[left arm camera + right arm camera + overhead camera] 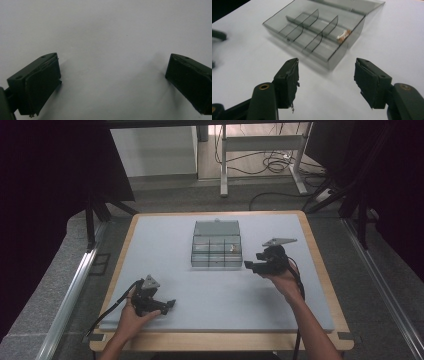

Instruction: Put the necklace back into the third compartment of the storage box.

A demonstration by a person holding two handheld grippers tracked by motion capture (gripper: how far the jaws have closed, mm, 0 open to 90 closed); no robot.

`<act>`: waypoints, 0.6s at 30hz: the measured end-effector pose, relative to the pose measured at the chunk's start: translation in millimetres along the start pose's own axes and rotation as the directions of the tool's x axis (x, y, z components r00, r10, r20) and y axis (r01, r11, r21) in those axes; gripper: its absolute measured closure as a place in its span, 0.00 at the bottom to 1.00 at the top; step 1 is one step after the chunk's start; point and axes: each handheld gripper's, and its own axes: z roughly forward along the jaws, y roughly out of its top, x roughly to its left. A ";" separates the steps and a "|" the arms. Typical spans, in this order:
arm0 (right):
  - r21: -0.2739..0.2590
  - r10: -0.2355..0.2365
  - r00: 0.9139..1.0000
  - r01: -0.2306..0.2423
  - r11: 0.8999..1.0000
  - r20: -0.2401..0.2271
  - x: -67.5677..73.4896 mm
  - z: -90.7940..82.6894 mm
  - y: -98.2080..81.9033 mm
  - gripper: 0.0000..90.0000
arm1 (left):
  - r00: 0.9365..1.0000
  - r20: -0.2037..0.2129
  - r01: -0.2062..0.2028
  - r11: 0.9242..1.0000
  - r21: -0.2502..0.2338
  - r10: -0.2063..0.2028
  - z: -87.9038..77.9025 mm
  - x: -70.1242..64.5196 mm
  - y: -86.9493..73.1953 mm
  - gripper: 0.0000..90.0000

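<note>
Spread wide and empty: black two-jaw right gripper (325,82), poised just beside a clear smoky-grey plastic compartment box (312,32) with lid laid open. Inside, in a compartment at its right end, one small white-and-orange item (343,35), too blurred to identify. Likewise agape and holding nothing: black left gripper (112,82), over bare pale-grey table mat (210,295). No legible writing anywhere.

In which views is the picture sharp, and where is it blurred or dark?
High view: table evenly lit, surroundings dark at both sides. Left gripper view: only soft shadows beside the jaws on bare surface. Right gripper view: organizer box slightly soft, small item inside it blurred; top left corner black.
</note>
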 end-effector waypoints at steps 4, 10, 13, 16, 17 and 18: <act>-0.014 -0.003 1.000 0.003 1.000 0.004 3.6 -16.8 -22.5 0.38 | 1.000 0.000 0.000 1.000 0.000 0.000 0.0 0.1 0.0 0.00; -0.007 0.005 1.000 -0.005 1.000 0.006 6.7 -33.0 -56.2 0.37 | 1.000 0.000 -0.001 1.000 0.000 0.001 0.1 0.1 0.0 0.00; 0.007 0.006 1.000 -0.006 1.000 0.012 6.2 -35.5 -67.9 0.37 | 1.000 0.001 -0.001 1.000 0.001 0.001 0.1 0.3 0.1 0.00; 0.018 0.002 1.000 -0.003 1.000 0.028 5.4 -32.2 -74.2 0.37 | 1.000 0.000 -0.001 1.000 0.000 0.001 0.1 0.2 0.1 0.00; 0.019 0.000 1.000 -0.001 1.000 0.027 5.3 -31.1 -75.1 0.37 | 1.000 0.000 -0.001 1.000 0.000 0.001 0.1 0.2 0.1 0.00; 0.023 -0.001 1.000 0.001 1.000 0.027 5.5 -30.1 -76.1 0.37 | 1.000 0.000 -0.001 1.000 0.001 0.001 0.1 0.2 0.1 0.00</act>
